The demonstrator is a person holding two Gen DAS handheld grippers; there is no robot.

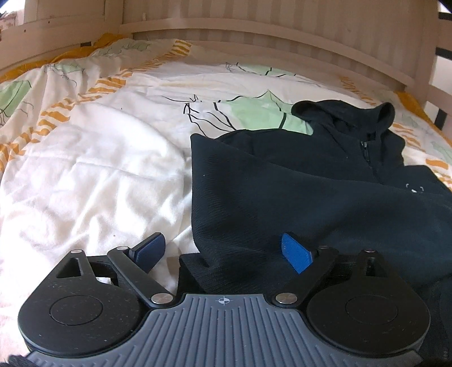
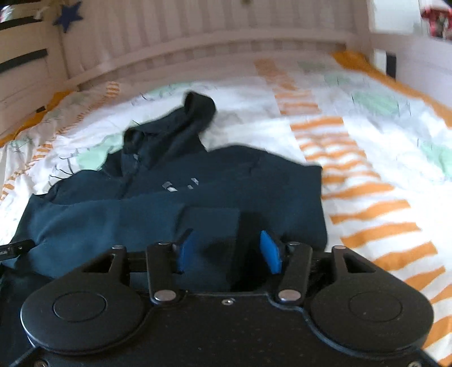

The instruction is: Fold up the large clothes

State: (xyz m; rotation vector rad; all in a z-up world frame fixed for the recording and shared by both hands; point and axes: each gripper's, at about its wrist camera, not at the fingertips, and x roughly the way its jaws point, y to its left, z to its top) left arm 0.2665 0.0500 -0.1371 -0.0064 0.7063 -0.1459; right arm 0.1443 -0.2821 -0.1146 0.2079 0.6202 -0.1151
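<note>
A dark navy zip hoodie (image 1: 310, 192) lies on the bed, its hood (image 1: 381, 113) toward the slatted headboard. In the left wrist view my left gripper (image 1: 223, 252) stands wide open over the hoodie's left edge. Cloth lies between the jaws, but neither blue pad (image 1: 296, 255) presses on it. In the right wrist view the hoodie (image 2: 197, 180) fills the middle, with a sleeve folded across its body. My right gripper (image 2: 227, 251) is open above the sleeve's cuff (image 2: 210, 223), with the pads apart from the cloth.
The bedcover (image 1: 99, 169) is white with orange stripes and green leaf prints, and rumpled on the left. A pale wooden slatted headboard (image 1: 254, 34) runs along the far side. A side rail (image 2: 25, 70) with a blue star (image 2: 67, 14) stands at the left.
</note>
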